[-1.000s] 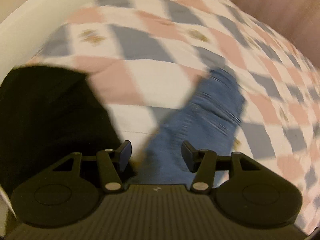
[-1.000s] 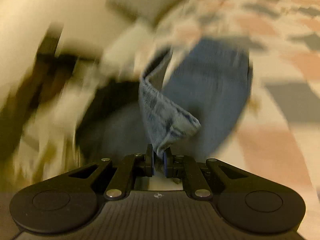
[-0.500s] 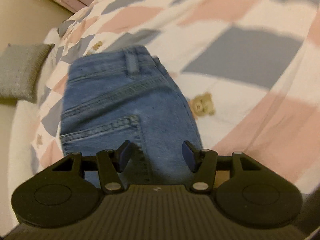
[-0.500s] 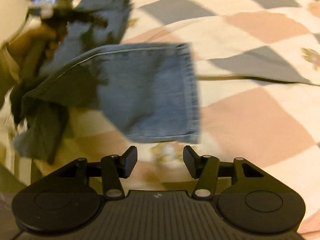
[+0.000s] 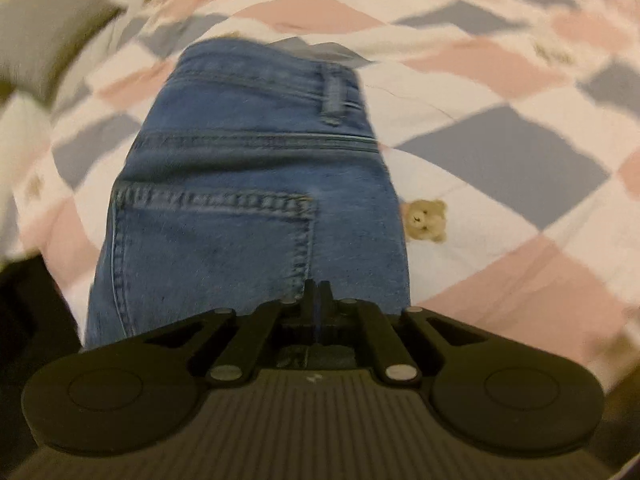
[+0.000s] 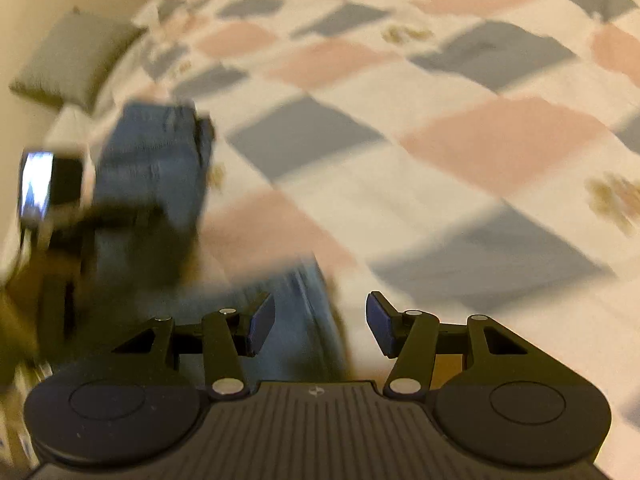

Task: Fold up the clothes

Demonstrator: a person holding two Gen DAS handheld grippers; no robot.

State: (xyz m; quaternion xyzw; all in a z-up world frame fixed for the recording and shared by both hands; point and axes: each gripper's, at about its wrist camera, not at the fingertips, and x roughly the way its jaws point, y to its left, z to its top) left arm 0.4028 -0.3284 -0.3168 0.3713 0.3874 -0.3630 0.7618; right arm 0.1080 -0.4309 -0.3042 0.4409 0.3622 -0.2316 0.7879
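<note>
left gripper (image 5: 318, 292) fingers pinched together on near edge of jeans (image 5: 248, 200), which lie flat on checked quilt (image 5: 500, 160). right gripper (image 6: 320, 320) spread wide, empty, over quilt.

Both grippers, left gripper (image 5: 317, 294) and right gripper (image 6: 321, 322), are black, with ribbed bases, round side discs, silver screws and blue finger pads (image 6: 262, 322).

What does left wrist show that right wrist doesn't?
Left wrist only: the jeans' back pocket, belt loop, a teddy bear print, and the left hand-held gripper shut on the jeans.
Right wrist only: the right hand-held gripper open, a blurred jeans leg beneath it.
Both: the checkered bedspread and a grey cushion.
</note>
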